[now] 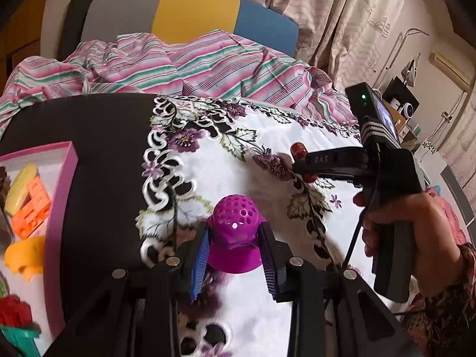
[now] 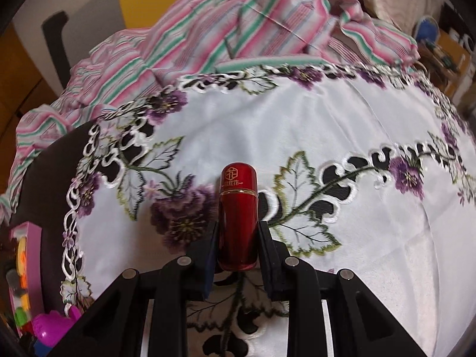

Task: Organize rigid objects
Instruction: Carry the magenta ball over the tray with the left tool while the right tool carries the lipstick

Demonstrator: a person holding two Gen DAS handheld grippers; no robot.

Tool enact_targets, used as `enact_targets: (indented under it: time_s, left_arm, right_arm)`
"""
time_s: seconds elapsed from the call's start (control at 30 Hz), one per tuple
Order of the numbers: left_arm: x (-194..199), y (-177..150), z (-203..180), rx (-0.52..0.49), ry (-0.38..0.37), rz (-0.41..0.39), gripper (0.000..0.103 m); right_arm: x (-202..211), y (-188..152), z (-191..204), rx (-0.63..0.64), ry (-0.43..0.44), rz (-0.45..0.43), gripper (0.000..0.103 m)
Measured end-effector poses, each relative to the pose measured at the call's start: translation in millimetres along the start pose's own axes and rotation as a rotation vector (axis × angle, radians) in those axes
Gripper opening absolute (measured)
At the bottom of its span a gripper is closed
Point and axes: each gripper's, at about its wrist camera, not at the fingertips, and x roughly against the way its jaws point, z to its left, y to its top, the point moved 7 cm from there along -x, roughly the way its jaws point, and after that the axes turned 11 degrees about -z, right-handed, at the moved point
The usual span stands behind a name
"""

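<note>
At far left, a pink-rimmed tray [image 1: 64, 196] sits on a dark surface and holds small toys: a yellow banana shape [image 1: 20, 189], an orange block [image 1: 31, 208] and a red piece [image 1: 13, 309]. Right of it, on the embroidered white cloth [image 1: 238, 175], the left gripper [image 1: 235, 255] clasps a purple perforated dome toy [image 1: 235, 232] between its blue pads. Farther right, the right gripper [image 2: 236, 255], held by a hand [image 1: 413, 232], pinches a red capsule-shaped bottle [image 2: 238, 217] low over the cloth. Both pieces appear grasped, so the step in hand is likely carrying. Next, each must travel left to the tray and be released without knocking the toys already there.
</note>
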Motion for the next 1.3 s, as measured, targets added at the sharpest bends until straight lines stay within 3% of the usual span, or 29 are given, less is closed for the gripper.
enact_targets:
  time_s: [0.3,0.57,0.93,1.3]
  left_arm:
    - [33,-11,13,0.031,-0.020,-0.015,0.032]
    - [80,-18,30,0.025,-0.021,-0.053,0.032]
    - [159,-37,103,0.077,0.084,-0.112,0.032]
    - [198,-64,169,0.148,0.192,-0.107,0.032]
  right_arm:
    - [6,-4,27,0.079,0.048,-0.025,0.026]
    - [7,-8,39,0.059,0.126,-0.017,0.026]
    - [24,-14,82,0.200,0.208,-0.082,0.026]
    - [35,-20,90,0.178,0.246,-0.095,0.026]
